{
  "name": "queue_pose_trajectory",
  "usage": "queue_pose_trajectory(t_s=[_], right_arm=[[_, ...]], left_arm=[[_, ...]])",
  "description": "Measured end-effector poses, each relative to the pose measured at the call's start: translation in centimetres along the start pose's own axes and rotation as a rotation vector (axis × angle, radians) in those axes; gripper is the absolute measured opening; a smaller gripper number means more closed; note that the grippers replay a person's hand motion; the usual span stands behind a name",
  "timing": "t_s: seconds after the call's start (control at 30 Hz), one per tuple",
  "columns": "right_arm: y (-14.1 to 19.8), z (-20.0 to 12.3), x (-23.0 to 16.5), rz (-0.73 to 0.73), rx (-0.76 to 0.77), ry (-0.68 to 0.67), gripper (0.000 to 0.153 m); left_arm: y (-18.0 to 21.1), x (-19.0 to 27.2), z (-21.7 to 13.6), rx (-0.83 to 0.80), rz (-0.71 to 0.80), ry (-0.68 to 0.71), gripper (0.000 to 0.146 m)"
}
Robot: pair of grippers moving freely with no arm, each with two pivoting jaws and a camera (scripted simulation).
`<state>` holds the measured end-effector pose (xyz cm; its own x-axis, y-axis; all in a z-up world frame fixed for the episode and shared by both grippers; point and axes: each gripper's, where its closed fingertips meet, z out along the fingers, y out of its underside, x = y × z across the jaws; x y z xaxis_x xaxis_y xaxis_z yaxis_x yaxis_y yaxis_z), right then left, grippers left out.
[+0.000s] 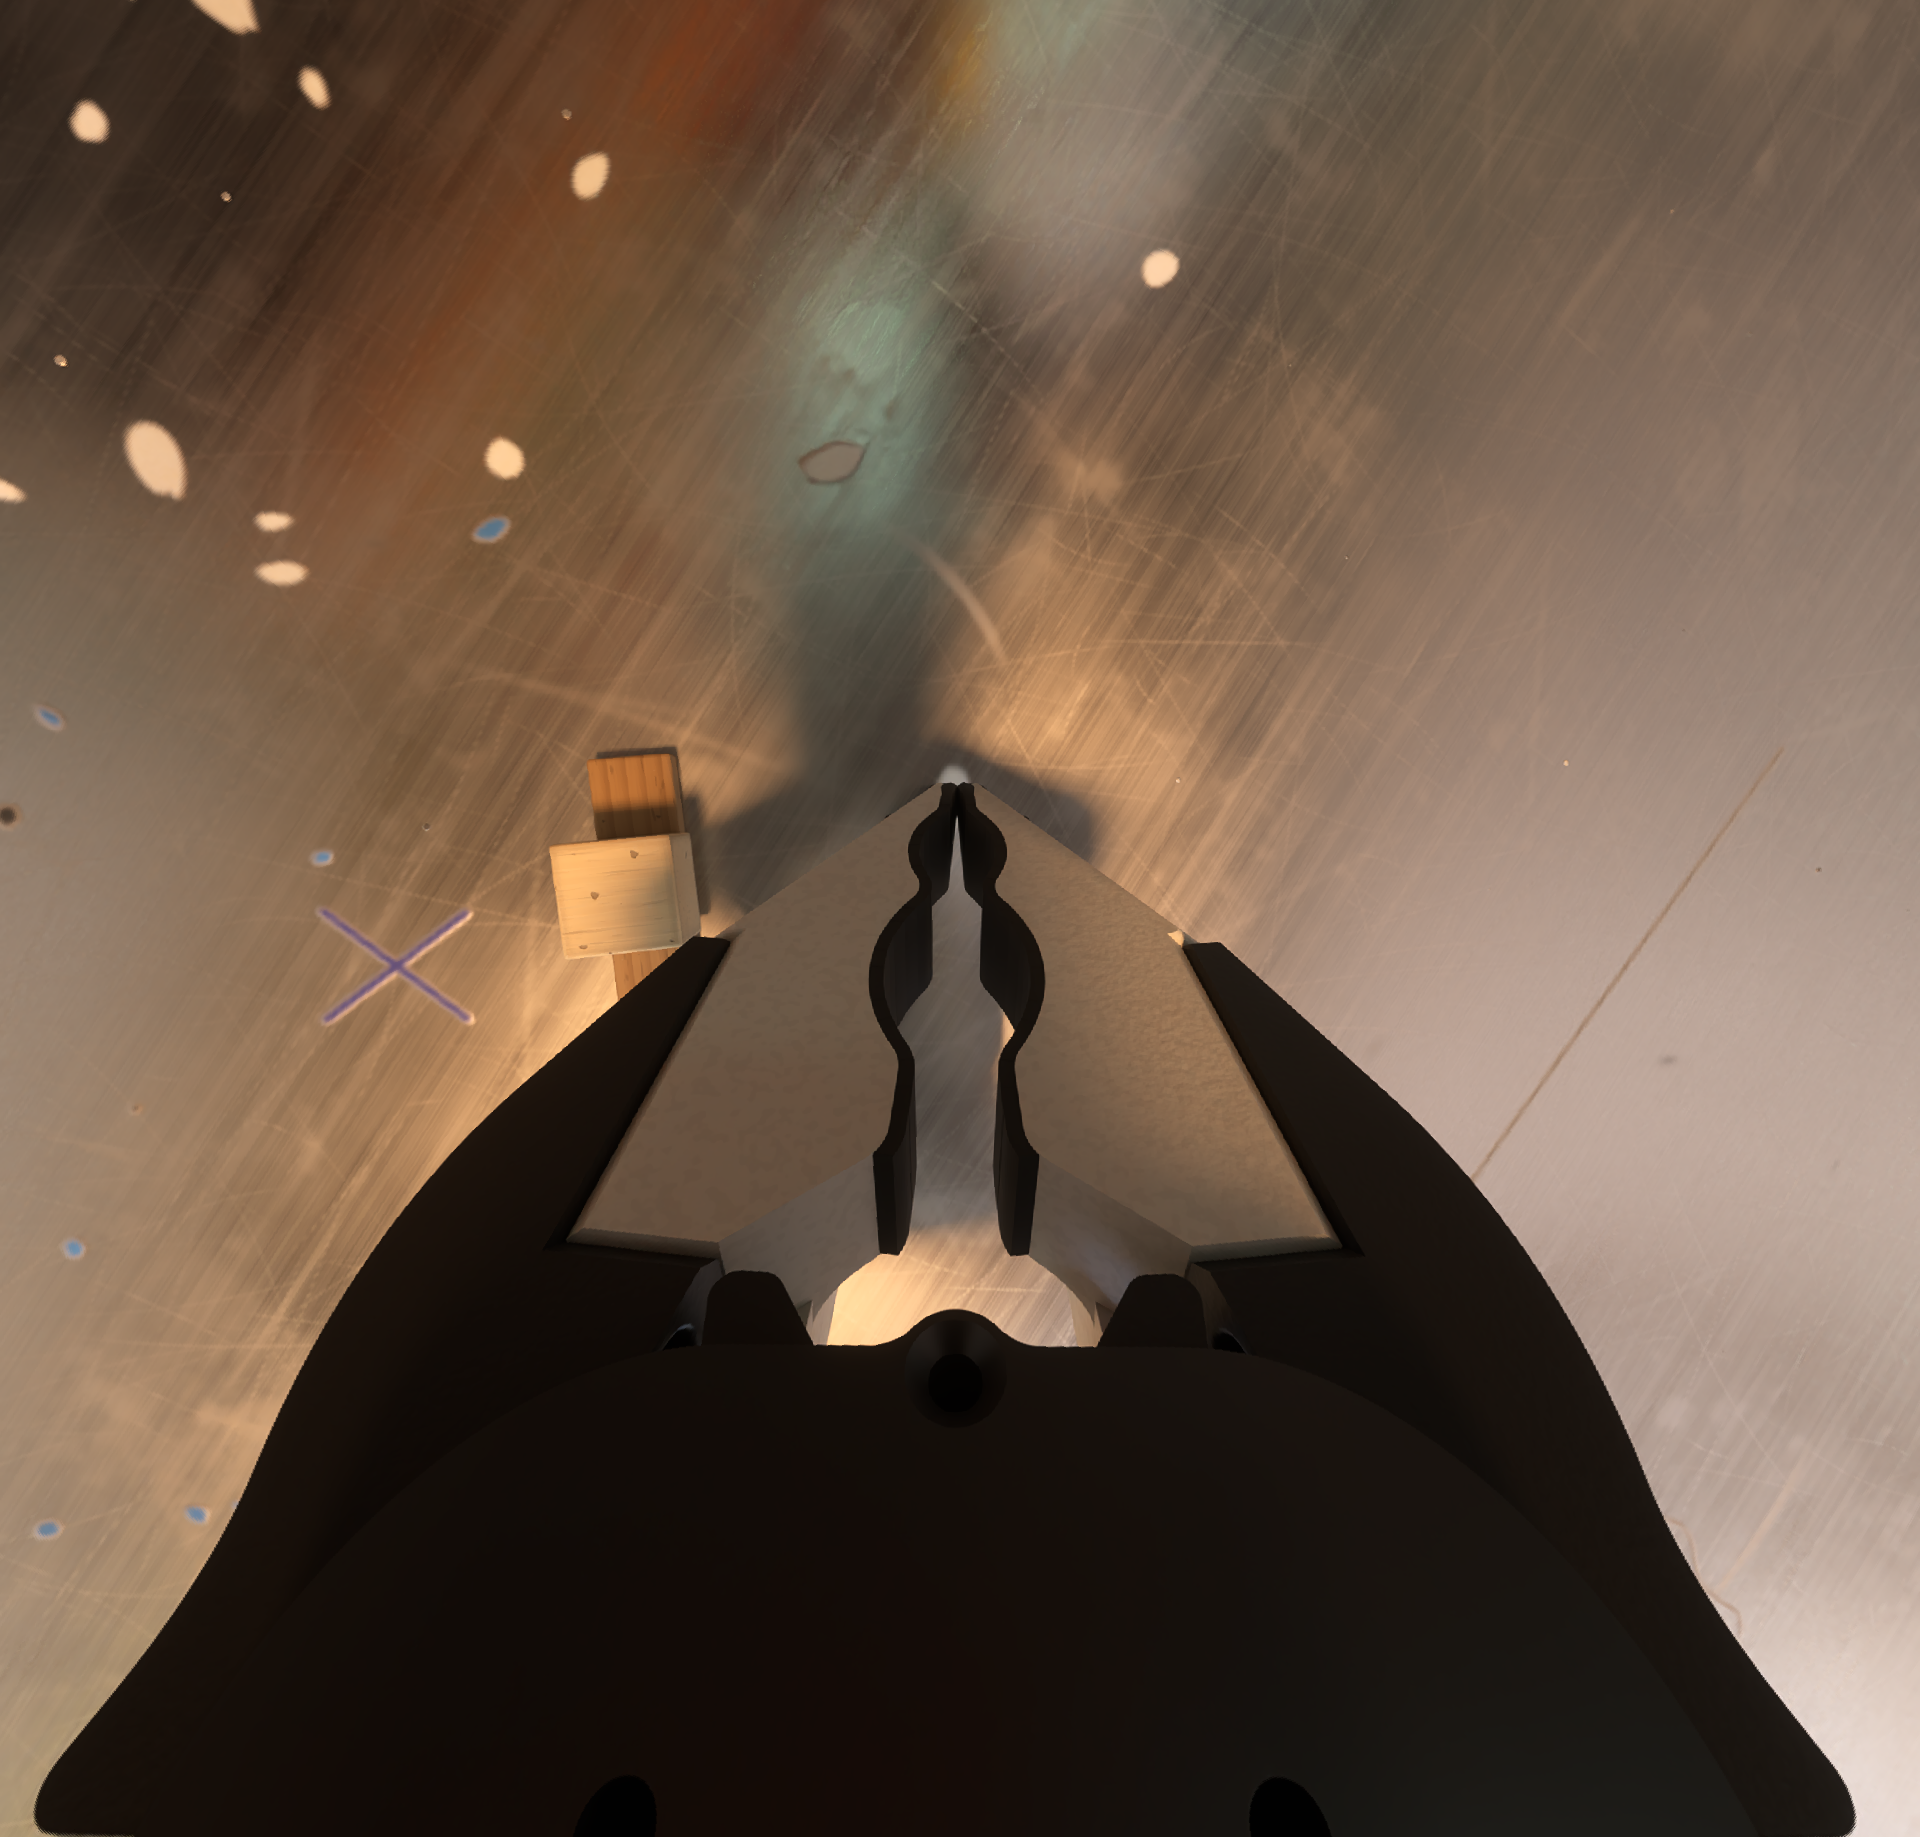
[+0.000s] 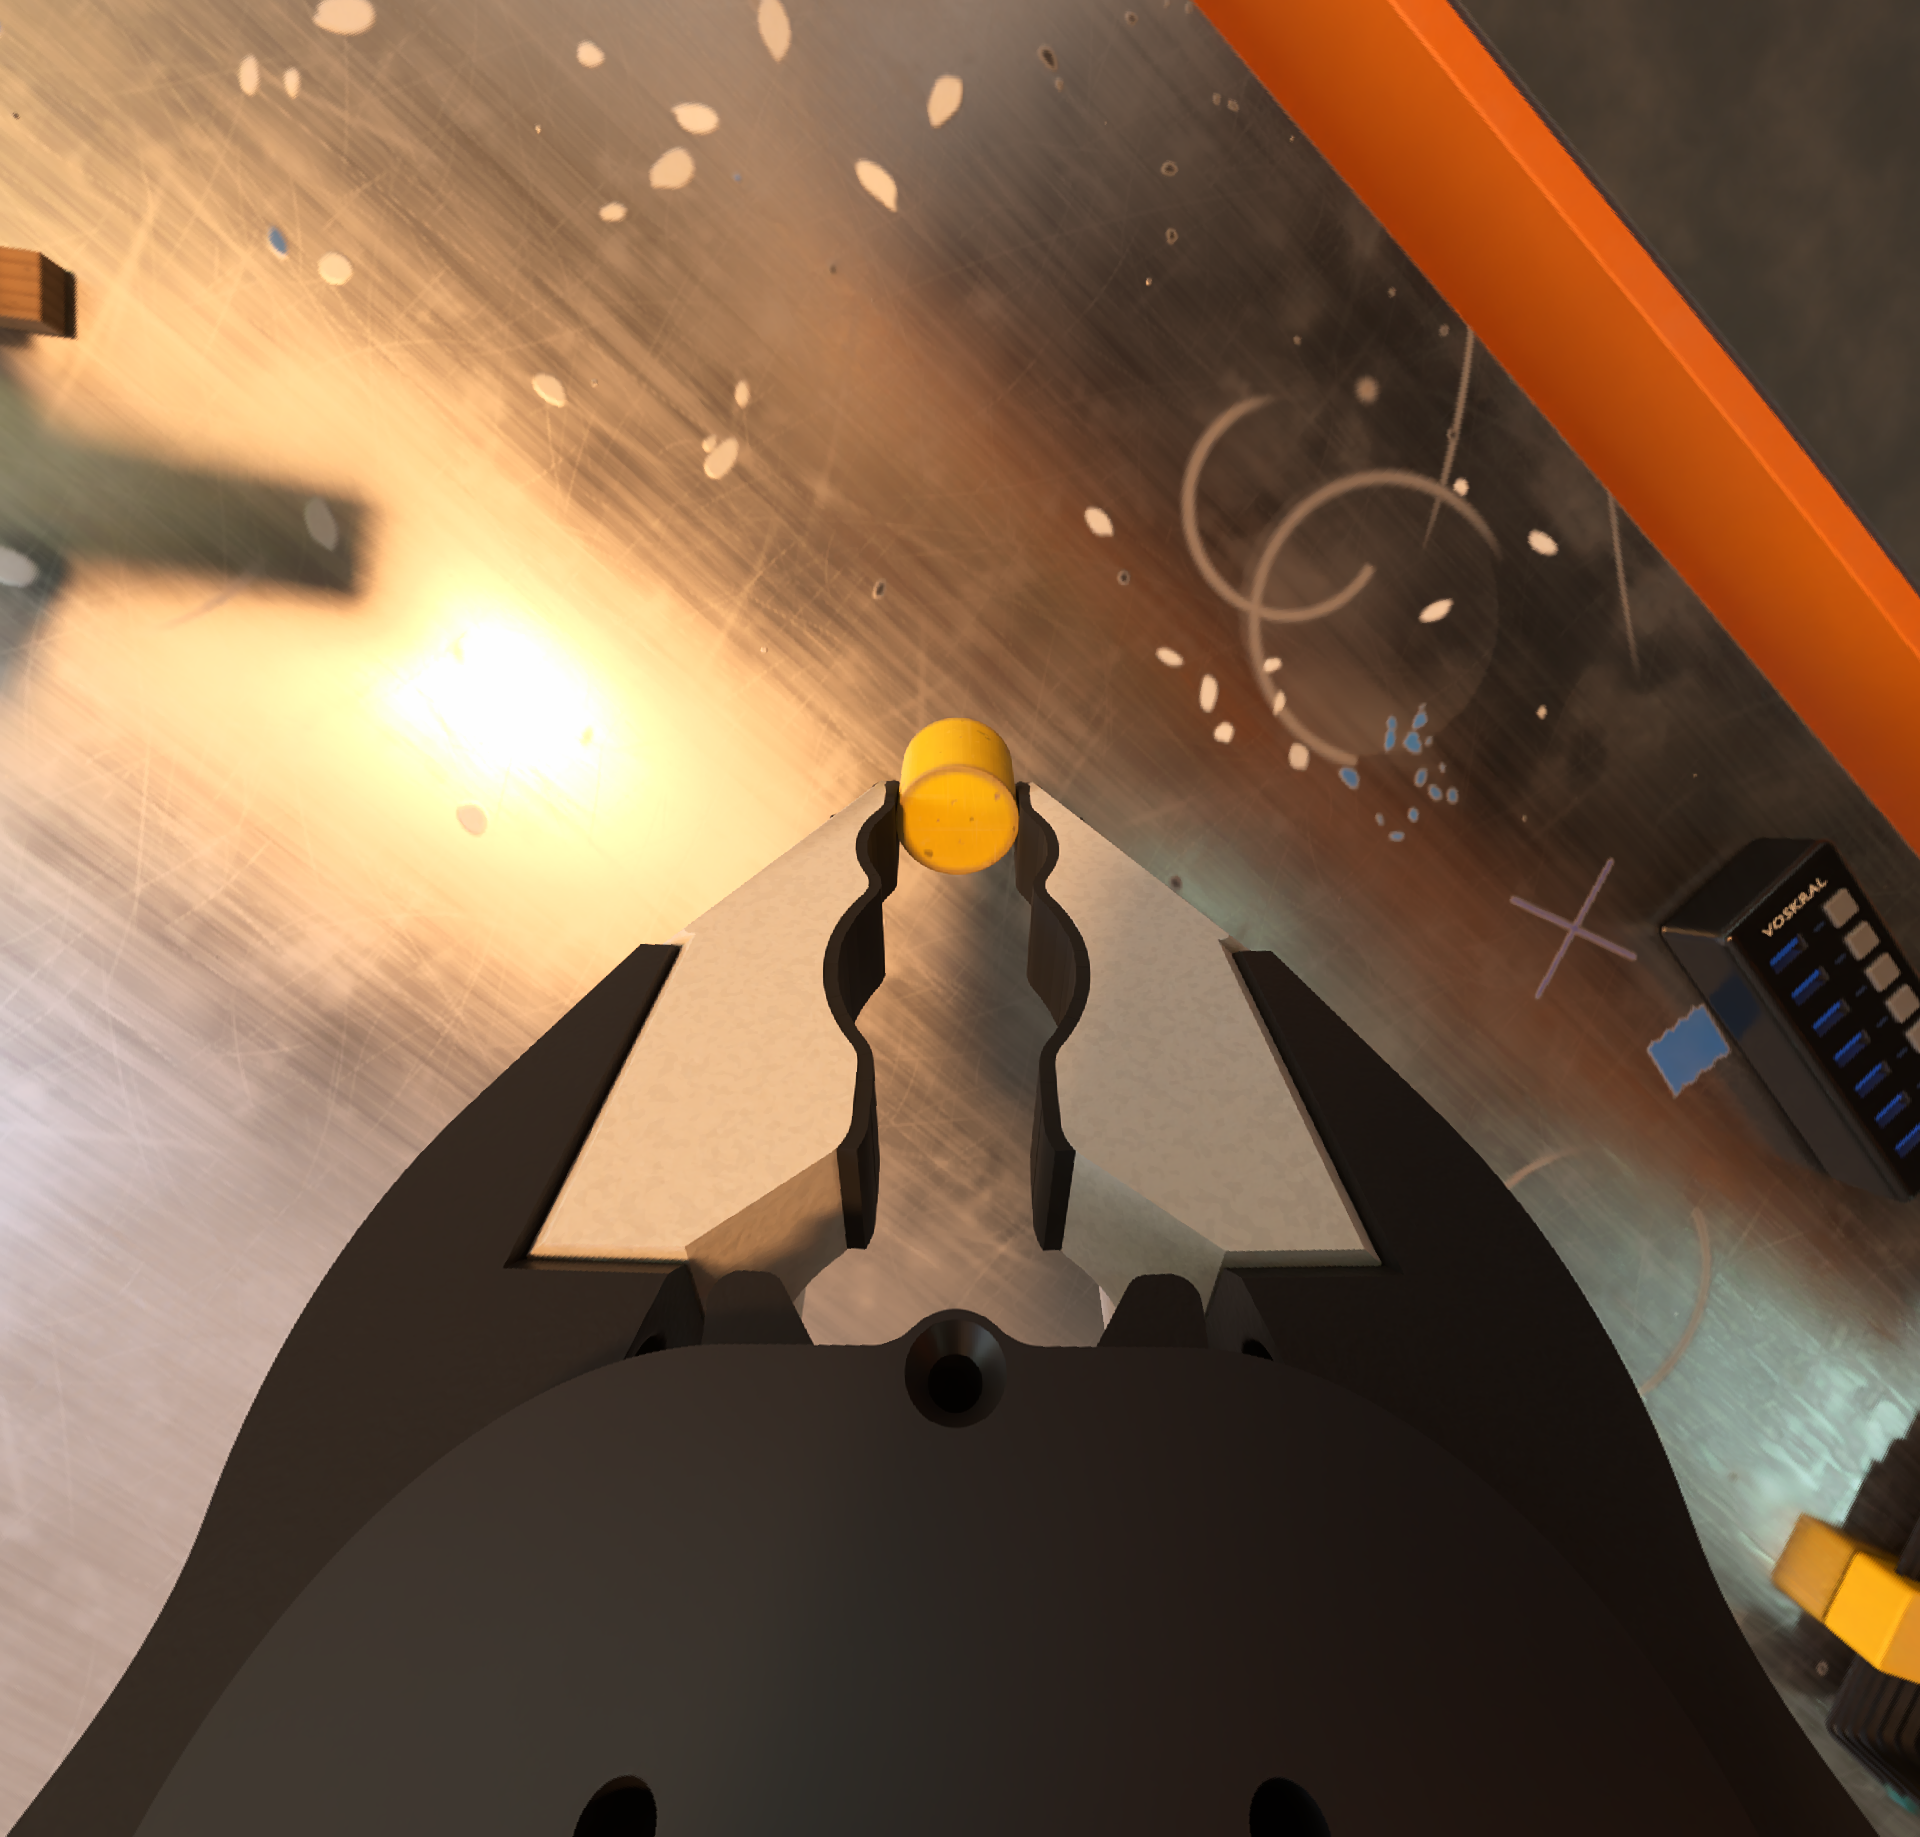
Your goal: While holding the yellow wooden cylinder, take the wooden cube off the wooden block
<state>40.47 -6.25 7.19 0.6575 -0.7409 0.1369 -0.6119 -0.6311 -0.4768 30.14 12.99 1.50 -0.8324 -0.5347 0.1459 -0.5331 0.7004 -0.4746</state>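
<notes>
In the left wrist view a pale wooden cube (image 1: 623, 894) sits on top of a longer brown wooden block (image 1: 634, 793) lying on the scratched metal table. My left gripper (image 1: 957, 798) is shut and empty, its tips to the right of the cube and apart from it. In the right wrist view my right gripper (image 2: 957, 800) is shut on the yellow wooden cylinder (image 2: 957, 811), held between the fingertips above the table. One end of the brown block (image 2: 36, 293) shows at the far left edge of that view.
An orange rail (image 2: 1538, 260) runs along the table's edge at the upper right. A black hub with blue ports (image 2: 1829, 1018) lies at the right, a yellow and black object (image 2: 1860, 1611) at the lower right. A purple cross (image 1: 395, 966) is marked left of the cube.
</notes>
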Motion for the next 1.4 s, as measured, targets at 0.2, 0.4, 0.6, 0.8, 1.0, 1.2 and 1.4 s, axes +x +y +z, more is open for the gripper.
queue_pose_trajectory(t_s=[0.2, 0.4, 0.6, 0.8, 1.0, 1.2, 1.4], right_arm=[[-1.4, 0.8, 0.1, -0.015, -0.007, -0.003, 0.021], [-1.2, 0.7, 0.1, -0.018, -0.016, -0.004, 0.021], [0.1, 0.0, 0.1, 0.002, -0.019, -0.002, 0.021], [1.4, -0.8, -0.1, 0.01, -0.027, 0.006, 0.021], [2.0, -1.1, -0.1, 0.017, -0.03, 0.008, 0.021], [2.0, -1.3, -1.1, 0.009, -0.021, -0.011, 0.021], [2.2, -1.7, -3.5, -0.004, -0.002, -0.045, 0.021]], left_arm=[[0.0, 0.0, 0.0, 0.006, -0.004, 0.01, 0.0], [0.0, 0.0, 0.0, 0.008, -0.004, 0.011, 0.0], [0.1, 0.0, -0.1, 0.004, -0.011, -0.001, 0.0], [0.1, 0.1, 0.0, -0.007, -0.004, -0.016, 0.0], [0.1, 0.1, 0.0, -0.012, 0.002, -0.023, 0.0], [0.1, 0.1, 0.0, -0.01, -0.002, -0.014, 0.0], [0.1, 0.1, 0.0, -0.009, -0.001, -0.017, 0.0]])
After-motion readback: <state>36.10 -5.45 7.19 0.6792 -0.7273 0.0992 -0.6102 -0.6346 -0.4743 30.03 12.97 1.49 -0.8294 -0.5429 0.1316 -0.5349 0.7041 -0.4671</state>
